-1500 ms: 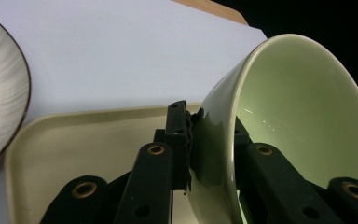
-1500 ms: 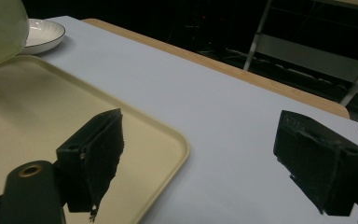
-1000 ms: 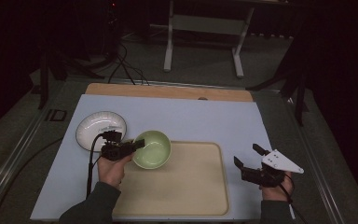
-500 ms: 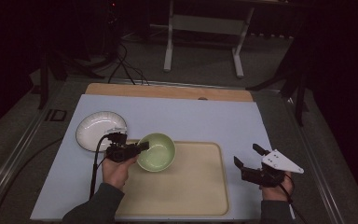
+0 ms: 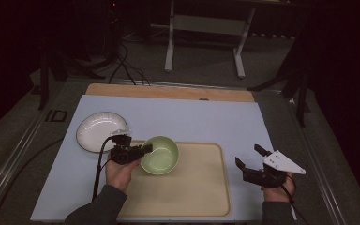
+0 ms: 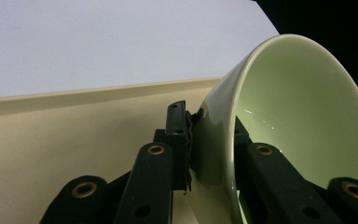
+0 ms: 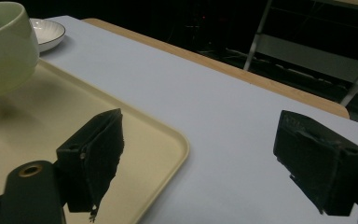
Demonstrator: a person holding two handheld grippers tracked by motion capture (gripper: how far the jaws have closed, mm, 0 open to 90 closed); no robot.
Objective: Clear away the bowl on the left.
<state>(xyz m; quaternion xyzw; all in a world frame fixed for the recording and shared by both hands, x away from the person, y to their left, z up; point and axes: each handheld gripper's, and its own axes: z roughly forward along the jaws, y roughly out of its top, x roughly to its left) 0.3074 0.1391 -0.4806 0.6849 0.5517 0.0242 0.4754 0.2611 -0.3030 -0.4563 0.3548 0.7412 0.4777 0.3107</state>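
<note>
From my left hand-held gripper's view the green bowl (image 6: 289,126) was cut off at the right and bottom edges, and my jaws hid the stretch of rim they pinched, one jaw outside the wall, one inside. In the high view my left hand-held gripper (image 5: 143,150) clamped the bowl (image 5: 160,154) at its nine o'clock rim, over the ten o'clock corner of the beige tray (image 5: 201,192); I could not tell whether its base touched the tray. The white plate (image 5: 98,133) sat on the desk (image 5: 206,119) at ten o'clock of the bowl. My right hand-held gripper (image 5: 248,157) hovered spread and empty at the tray's three o'clock edge. Since a second earlier, the bowl had shifted toward three o'clock, farther over the tray and away from the plate; my right hand had not moved.
</note>
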